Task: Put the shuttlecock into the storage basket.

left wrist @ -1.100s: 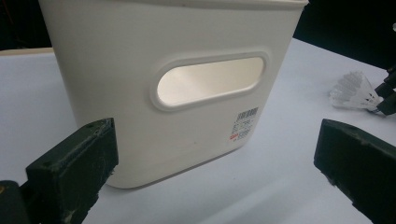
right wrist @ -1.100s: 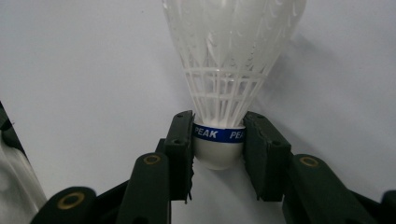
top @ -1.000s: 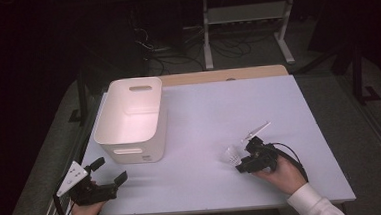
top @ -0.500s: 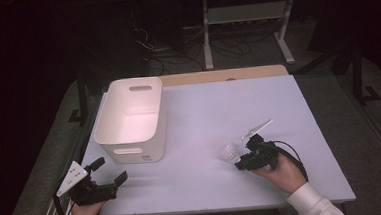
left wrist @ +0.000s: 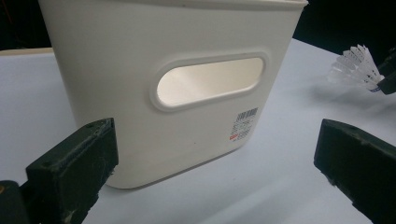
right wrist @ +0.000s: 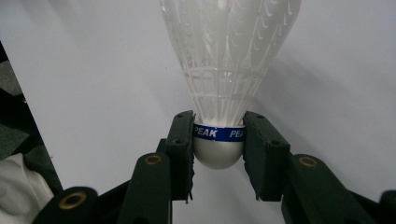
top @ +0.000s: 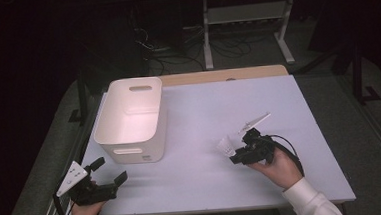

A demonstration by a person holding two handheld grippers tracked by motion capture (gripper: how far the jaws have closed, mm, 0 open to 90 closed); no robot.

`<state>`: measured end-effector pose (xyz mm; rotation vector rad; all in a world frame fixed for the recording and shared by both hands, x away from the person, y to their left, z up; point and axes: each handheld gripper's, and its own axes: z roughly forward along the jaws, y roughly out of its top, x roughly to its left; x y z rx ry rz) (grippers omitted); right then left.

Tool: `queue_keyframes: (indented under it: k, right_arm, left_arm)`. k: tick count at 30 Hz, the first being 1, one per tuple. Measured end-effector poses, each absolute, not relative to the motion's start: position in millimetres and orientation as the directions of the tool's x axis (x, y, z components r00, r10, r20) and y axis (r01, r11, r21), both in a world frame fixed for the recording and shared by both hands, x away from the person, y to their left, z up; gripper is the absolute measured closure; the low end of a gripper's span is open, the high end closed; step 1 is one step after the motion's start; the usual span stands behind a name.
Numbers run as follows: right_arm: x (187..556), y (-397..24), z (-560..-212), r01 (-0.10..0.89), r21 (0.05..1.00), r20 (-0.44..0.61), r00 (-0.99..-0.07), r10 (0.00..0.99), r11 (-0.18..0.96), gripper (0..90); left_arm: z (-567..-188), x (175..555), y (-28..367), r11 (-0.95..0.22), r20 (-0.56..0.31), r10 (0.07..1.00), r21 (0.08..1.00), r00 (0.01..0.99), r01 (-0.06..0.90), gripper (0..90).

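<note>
A white plastic shuttlecock with a blue band and white cork is clamped at its base by my right gripper, skirt pointing away. In the high view the right gripper holds that shuttlecock just above the table, right of centre, skirt toward the left. The shuttlecock also appears at the far right of the left gripper view. My left gripper stands open with nothing between its fingers at the table's front left corner, a short way in front of the white bin. The bin, with its handle slot, faces it.
The pale table has free room between the bin and the right hand. A wooden strip runs along the far edge. Behind the table stand a metal rack and cables on a dark floor.
The right gripper has shifted slightly to the left and toward the front with the shuttlecock in it. The left gripper has stayed put.
</note>
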<state>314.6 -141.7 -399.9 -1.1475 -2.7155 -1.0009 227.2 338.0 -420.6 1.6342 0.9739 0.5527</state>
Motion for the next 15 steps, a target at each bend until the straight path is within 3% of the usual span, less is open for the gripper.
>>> queue_keyframes:
  k: [15]
  right_arm:
    - [315.9, -137.8, -380.0, 0.631, 0.602, 0.268, -0.737, 0.621, 0.489, 63.0]
  left_arm:
    - [-420.3, 227.2, 339.2, -0.083, -0.112, 0.823, 0.946, 0.557, 0.314, 0.0]
